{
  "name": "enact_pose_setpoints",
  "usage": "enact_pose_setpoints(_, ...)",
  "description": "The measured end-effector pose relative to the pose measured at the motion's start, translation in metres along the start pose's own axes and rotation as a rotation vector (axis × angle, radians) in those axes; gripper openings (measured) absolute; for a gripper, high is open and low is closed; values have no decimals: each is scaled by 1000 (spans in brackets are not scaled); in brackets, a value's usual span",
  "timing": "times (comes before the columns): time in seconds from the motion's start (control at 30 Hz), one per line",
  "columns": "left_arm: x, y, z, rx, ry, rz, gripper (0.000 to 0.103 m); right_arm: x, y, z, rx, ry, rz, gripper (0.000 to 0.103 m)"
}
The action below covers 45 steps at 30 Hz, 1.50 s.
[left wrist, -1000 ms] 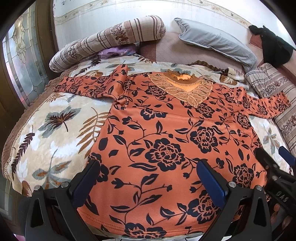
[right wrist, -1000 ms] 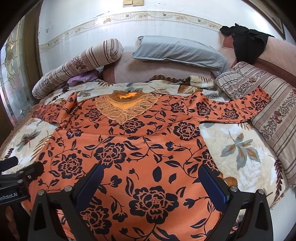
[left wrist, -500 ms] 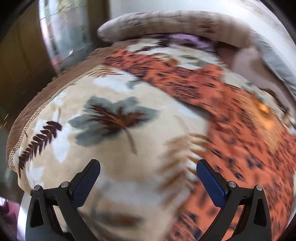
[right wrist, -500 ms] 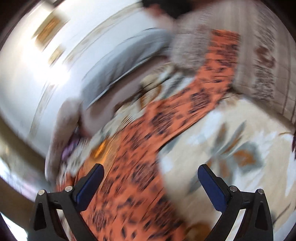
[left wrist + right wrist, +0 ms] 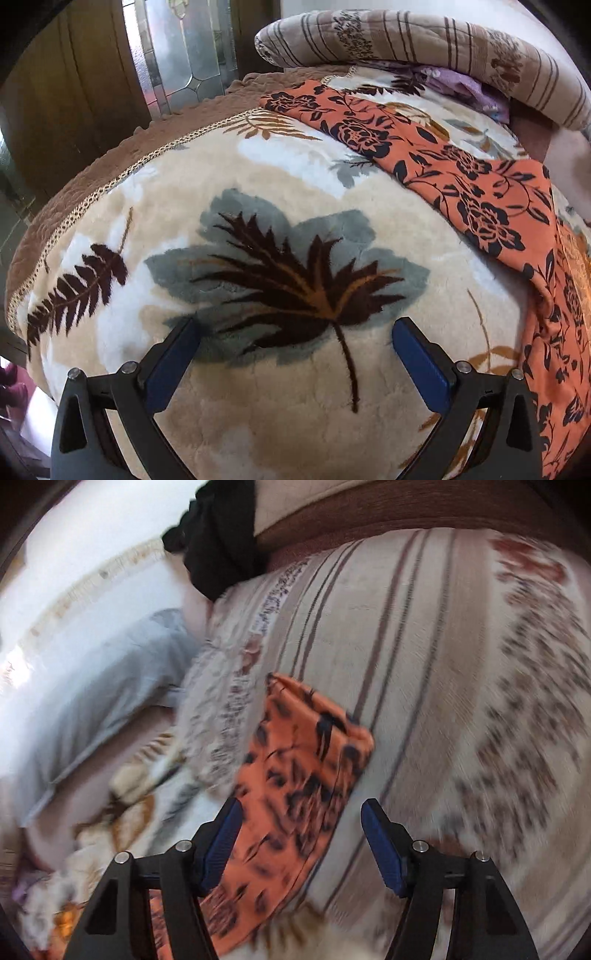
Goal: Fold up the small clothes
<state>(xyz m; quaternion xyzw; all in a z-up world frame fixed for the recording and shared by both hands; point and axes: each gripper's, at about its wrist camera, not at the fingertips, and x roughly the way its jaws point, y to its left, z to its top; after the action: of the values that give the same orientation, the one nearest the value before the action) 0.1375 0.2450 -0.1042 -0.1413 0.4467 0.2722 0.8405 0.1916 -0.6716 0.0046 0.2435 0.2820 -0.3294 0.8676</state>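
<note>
An orange blouse with black flowers lies spread on the bed. Its one sleeve [image 5: 424, 147] runs from the upper middle to the right edge of the left wrist view, above my left gripper [image 5: 291, 347]. That gripper is open over the leaf-patterned blanket [image 5: 258, 229], nothing between its blue pads. The other sleeve's end [image 5: 306, 753] rests against a striped cushion [image 5: 443, 664] in the blurred right wrist view. My right gripper [image 5: 299, 834] is just short of the cuff with its jaws closing; the sleeve lies between them, the pads apart from it.
A striped bolster [image 5: 424, 48] and a purple cloth [image 5: 465, 88] lie at the bed's far side. The blanket's brown edge [image 5: 92, 173] drops off toward a wooden and glass door [image 5: 177, 55]. A grey pillow [image 5: 110, 686] and a black garment [image 5: 221, 539] are by the wall.
Both grippers swung outward from the blouse's hem: the left toward the left sleeve over the blanket, the right to the right sleeve end at the cushion. The right jaws have narrowed.
</note>
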Motion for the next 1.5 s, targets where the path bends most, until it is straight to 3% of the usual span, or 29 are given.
enact_pose_setpoints(0.1, 1, 4, 0, -15, -7, -8, 103, 17, 9, 7, 1, -26, -65, 69)
enact_pose_setpoints(0.17, 1, 4, 0, -14, -14, -5, 103, 21, 19, 12, -27, -31, -102, 58)
enact_pose_setpoints(0.2, 1, 4, -1, -17, -16, -3, 103, 26, 25, 15, -46, -21, -134, 13)
enact_pose_setpoints(0.23, 1, 4, 0, -16, -17, -2, 103, 28, 26, 15, -44, -7, -132, 5)
enact_pose_setpoints(0.4, 3, 2, 1, -16, -14, -2, 103, -4, 67, 21, -151, -54, -55, 5)
enact_pose_setpoints(0.47, 3, 1, 1, -16, -14, -1, 103, -34, 97, 21, -189, -88, 38, 5)
enact_pose_setpoints(0.63, 2, 2, 1, -17, -1, -10, 103, -134, 209, -5, -241, -124, 420, 5)
enact_pose_setpoints(0.8, 1, 3, 1, -6, 12, -27, 103, -213, 333, -93, -284, -34, 775, 5)
enact_pose_setpoints(0.9, 1, 4, 1, 4, 17, -38, 103, -230, 393, -168, -284, 79, 904, 5)
enact_pose_setpoints(1.0, 1, 5, 1, 4, 20, -42, 103, -220, 430, -239, -298, 199, 926, 6)
enact_pose_setpoints(1.1, 1, 4, 1, 4, 20, -39, 103, -187, 462, -313, -381, 325, 883, 9)
enact_pose_setpoints(1.2, 2, 3, 1, 8, 19, -31, 103, -134, 479, -389, -506, 592, 805, 10)
enact_pose_setpoints(1.27, 2, 3, 1, 6, 19, -30, 103, -108, 477, -412, -510, 647, 774, 13)
enact_pose_setpoints(1.3, 2, 3, 1, 5, 20, -30, 103, -110, 470, -411, -478, 611, 806, 14)
enact_pose_setpoints(1.37, 2, 3, 1, -1, 18, -23, 103, -116, 468, -408, -494, 610, 814, 47)
enact_pose_setpoints(1.4, 2, 3, 1, -4, 17, -20, 103, -119, 467, -407, -505, 611, 831, 93)
enact_pose_setpoints(1.43, 2, 2, 1, -5, 17, -17, 103, -124, 468, -404, -519, 598, 862, 103)
enact_pose_setpoints(1.5, 2, 3, 1, -8, 17, -18, 103, -131, 470, -403, -542, 596, 892, 103)
